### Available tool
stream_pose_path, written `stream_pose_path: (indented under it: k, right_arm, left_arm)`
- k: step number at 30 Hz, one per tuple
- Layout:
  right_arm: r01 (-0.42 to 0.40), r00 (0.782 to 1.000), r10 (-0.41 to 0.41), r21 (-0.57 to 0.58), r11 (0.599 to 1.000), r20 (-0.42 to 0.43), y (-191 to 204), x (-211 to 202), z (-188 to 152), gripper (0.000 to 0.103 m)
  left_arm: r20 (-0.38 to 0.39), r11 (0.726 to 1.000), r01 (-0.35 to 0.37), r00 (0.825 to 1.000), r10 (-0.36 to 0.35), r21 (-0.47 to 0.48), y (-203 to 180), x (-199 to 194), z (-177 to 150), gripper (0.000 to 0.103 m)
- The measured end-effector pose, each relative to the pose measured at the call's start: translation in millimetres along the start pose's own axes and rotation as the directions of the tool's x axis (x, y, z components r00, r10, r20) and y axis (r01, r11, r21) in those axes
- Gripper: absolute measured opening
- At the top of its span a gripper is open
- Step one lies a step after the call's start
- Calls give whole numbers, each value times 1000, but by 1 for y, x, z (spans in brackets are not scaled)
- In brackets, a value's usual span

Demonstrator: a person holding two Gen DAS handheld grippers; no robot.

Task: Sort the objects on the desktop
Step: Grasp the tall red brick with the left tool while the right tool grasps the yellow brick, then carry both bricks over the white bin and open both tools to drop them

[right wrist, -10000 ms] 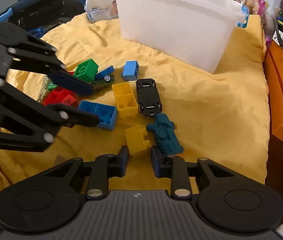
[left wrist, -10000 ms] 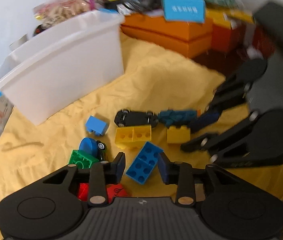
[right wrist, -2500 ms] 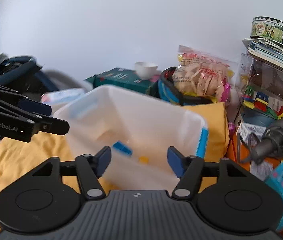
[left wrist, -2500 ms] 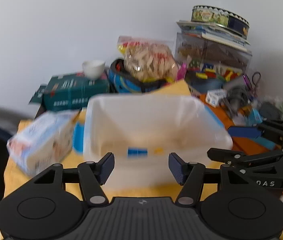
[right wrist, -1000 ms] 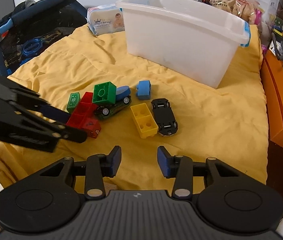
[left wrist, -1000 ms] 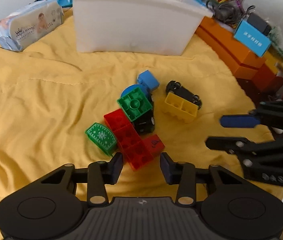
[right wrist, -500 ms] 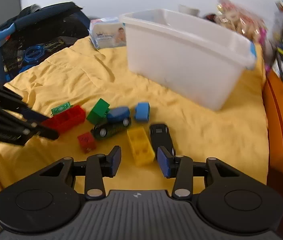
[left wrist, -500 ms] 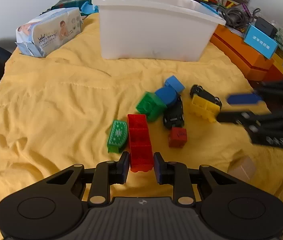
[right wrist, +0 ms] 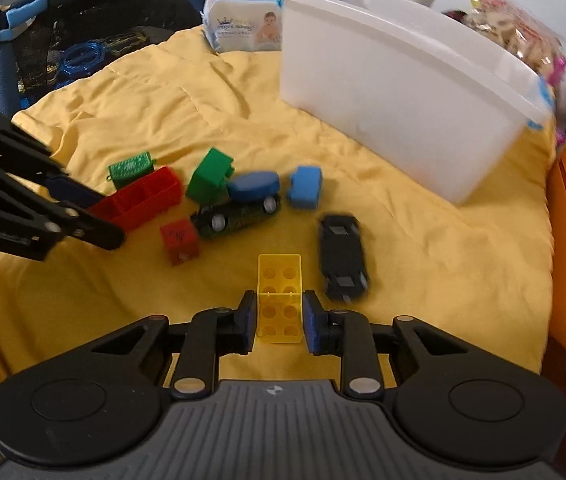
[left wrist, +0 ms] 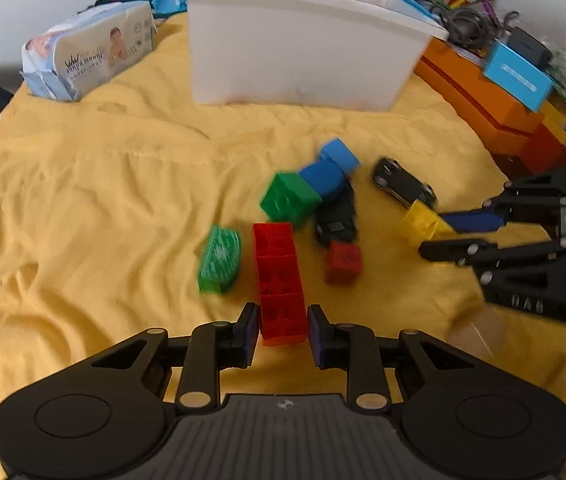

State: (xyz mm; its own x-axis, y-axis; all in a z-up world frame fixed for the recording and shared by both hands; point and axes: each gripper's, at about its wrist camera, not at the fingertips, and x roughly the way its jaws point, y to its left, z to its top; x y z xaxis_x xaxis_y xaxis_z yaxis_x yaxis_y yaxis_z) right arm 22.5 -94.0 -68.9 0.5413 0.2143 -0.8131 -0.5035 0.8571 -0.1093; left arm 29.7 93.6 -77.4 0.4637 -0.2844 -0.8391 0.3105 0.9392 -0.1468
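My left gripper (left wrist: 283, 330) is shut on the near end of a long red brick (left wrist: 279, 280) on the yellow cloth; it also shows in the right wrist view (right wrist: 139, 200). My right gripper (right wrist: 277, 320) is shut on the near end of a yellow brick (right wrist: 279, 296), seen in the left wrist view (left wrist: 423, 222) too. Loose on the cloth lie a green brick (left wrist: 289, 200), a flat green piece (left wrist: 219, 258), a small red cube (left wrist: 343, 260), a light blue brick (left wrist: 339, 156), a dark toy car with a blue piece on it (right wrist: 239, 208) and a black toy car (right wrist: 343, 256).
A big white plastic bin (left wrist: 295, 40) stands at the back of the cloth. A pack of baby wipes (left wrist: 87, 52) lies to its left. Orange boxes (left wrist: 483, 104) and clutter line the right side. A dark bag (right wrist: 83, 24) sits beyond the cloth's left edge.
Both grippers came down from over the bin to the toys. The left jaws have closed on the red brick, and the right jaws have closed on the yellow brick.
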Motion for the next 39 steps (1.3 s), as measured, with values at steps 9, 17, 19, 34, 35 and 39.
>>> stream_pose_path:
  k: [9,17,19,34,35,39]
  right_arm:
    - [7,999,-2,112,994,-44,-15,-6,-19,39]
    - [3,999,2,126,992,-40,-15,2,-21,35]
    - [-4,999,9,131,991,-36,-16,0,-22,27]
    - [47,982,-67,118,992,176,-40,-53,31,27]
    - [56,977,-78,110,992,198,-43,-57,39,27]
    - [98,949,-125,105,990,291,-63,-69,74,27]
  left_arm:
    - [-21,999,15,1000,-14,46,-15,-10,-14,45]
    - [-35,999,-38,999,39,32,-15,1,-10,27]
    - [-25,999,-28,999,29,22,-13,-3,-11,27]
    - [231,999,-3,973,-6,41,-17,-64,77,27]
    - [251,999,-8,968,-4,50,-17,-66,87,27]
    - [316,996,-26,949,-2,84,-18,-69,127,27]
